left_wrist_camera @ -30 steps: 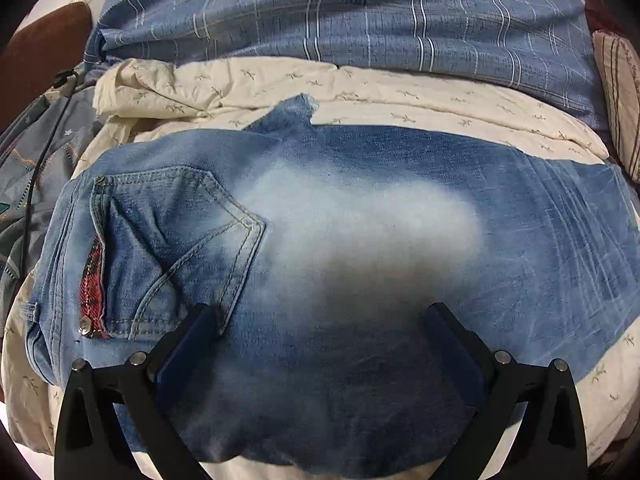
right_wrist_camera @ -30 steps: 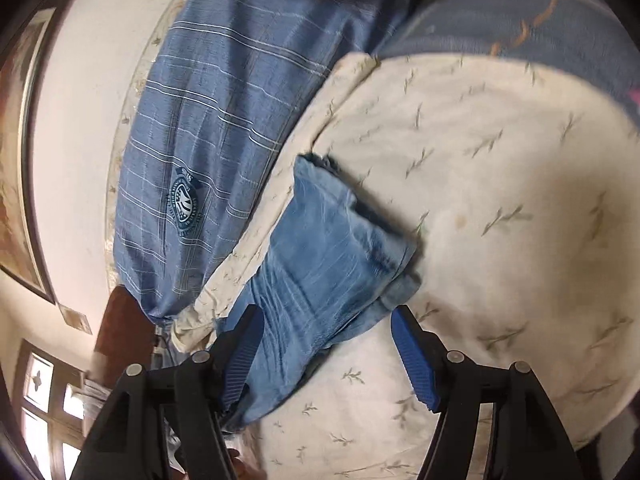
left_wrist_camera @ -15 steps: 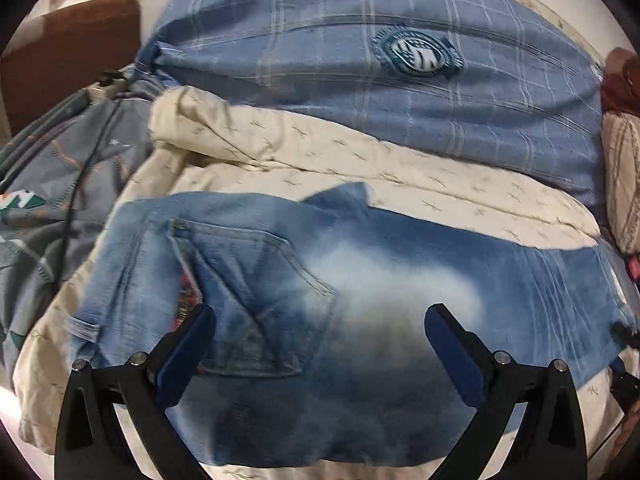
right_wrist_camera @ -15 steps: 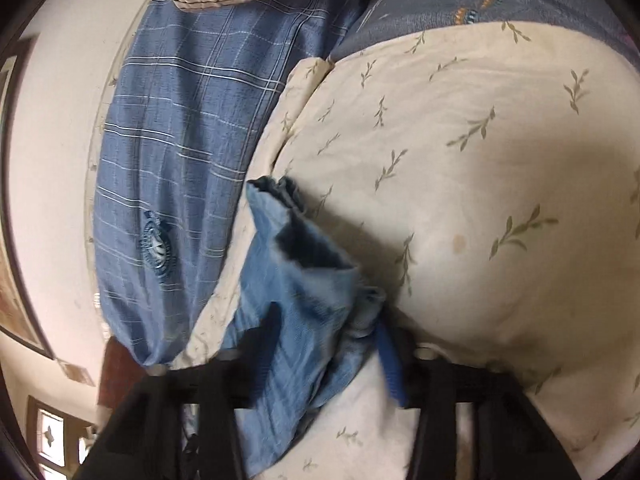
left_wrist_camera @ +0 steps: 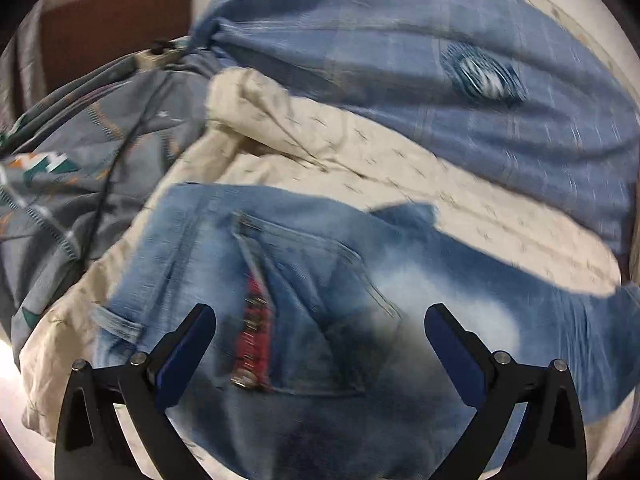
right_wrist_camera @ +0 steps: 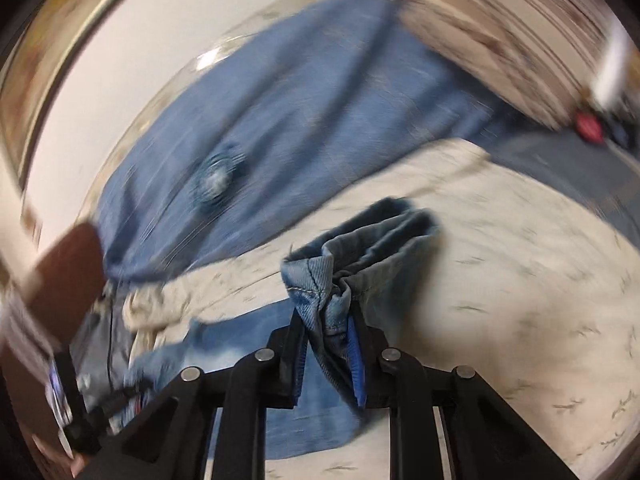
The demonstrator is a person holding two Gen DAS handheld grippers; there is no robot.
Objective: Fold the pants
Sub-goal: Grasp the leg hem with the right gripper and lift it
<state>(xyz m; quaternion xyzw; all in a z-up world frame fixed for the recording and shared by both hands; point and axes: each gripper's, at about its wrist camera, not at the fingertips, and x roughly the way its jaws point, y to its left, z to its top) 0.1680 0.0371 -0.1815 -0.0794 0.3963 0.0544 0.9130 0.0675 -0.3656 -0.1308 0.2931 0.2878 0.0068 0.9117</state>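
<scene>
Two tongs are at work: my right tongs point(right_wrist_camera: 328, 344) pinch the leg ends of the jeans point(left_wrist_camera: 360, 320) lying on the bed point(left_wrist_camera: 500, 216), my left tongs point(left_wrist_camera: 320, 328) hang wide apart over the pocket, and next I should carry those ends to the waist.

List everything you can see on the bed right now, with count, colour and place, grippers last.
jeans: one pair, faded blue denim, lying across the cream sheet, back pocket facing up; leg hem end bunched in the right gripper.
cream sheet: one, cream with a small leaf print, under the jeans.
blue checked cloth: one, blue with a round emblem, beyond the sheet.
grey patterned blanket: one, grey with teal and orange marks, left of the sheet.
striped pillow: one, beige and brown, blurred, far right end.
brown headboard: one, brown, far left corner.
left gripper: black with blue pads, open above the pocket.
right gripper: black with blue pads, shut on the hem.
</scene>
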